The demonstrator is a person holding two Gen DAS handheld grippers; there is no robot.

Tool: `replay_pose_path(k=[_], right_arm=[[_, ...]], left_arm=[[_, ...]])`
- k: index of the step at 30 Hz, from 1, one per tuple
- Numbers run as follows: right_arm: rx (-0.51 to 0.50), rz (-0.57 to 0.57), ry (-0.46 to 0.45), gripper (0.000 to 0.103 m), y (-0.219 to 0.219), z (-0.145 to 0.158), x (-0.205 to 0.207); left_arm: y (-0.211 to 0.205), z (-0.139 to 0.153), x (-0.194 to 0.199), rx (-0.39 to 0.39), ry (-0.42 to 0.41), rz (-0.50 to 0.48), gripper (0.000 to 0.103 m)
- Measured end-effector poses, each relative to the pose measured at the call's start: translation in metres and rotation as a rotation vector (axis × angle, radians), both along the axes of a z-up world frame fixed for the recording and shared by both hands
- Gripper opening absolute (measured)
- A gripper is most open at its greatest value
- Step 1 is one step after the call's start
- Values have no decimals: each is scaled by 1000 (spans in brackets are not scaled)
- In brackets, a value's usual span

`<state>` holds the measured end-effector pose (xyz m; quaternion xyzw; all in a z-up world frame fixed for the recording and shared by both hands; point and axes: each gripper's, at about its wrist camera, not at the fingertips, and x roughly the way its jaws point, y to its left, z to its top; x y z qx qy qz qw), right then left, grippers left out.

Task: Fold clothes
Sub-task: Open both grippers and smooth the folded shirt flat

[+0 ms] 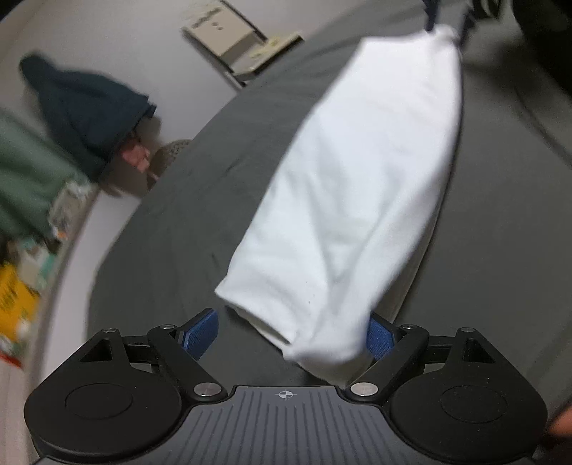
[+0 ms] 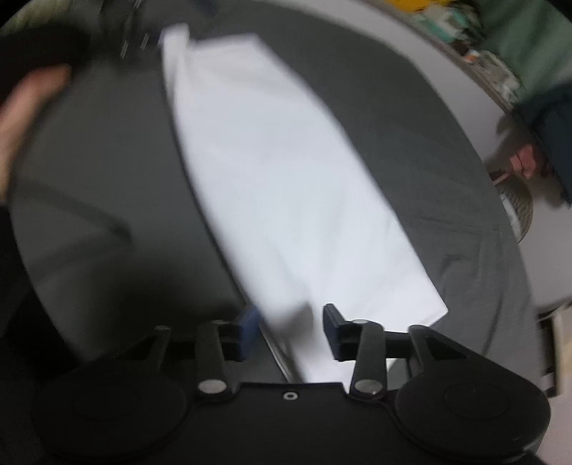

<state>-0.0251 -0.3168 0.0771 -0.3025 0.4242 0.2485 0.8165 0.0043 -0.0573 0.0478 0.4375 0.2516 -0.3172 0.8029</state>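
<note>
Between the blue pads of the left gripper hangs the near end of a folded white garment. The jaws stand wide apart: the left pad is clear of the cloth with dark sheet showing in the gap, while the cloth's corner drapes over and hides most of the right pad, so whether it touches there cannot be told. Nothing is clamped. From that corner the garment runs away as a long, narrow band, up and to the right, over a grey sheet, to a bunched far end where the dark tips of the other gripper show at the top edge.

In the right wrist view, heavily blurred, the right gripper has its fingers partly apart, with the garment's end lying in the gap. The cloth sits close to the blue left finger and short of the black right finger; the pads do not appear to press it. The band stretches away to the upper left across the sheet.

Beyond the bed's edge, a dark blue cloth and a green one lie by the wall, with a pale box farther back. A hand shows at the right view's left edge.
</note>
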Motion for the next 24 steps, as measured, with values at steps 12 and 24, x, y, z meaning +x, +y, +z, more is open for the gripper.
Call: replay_pose_path(k=[12, 24], right_arm=[[633, -672, -66, 63, -21, -13, 90], [580, -659, -209, 93, -26, -69, 93]], left_arm=[[-22, 46, 45, -719, 175, 173, 87], [-82, -81, 102, -870, 208, 571, 87]])
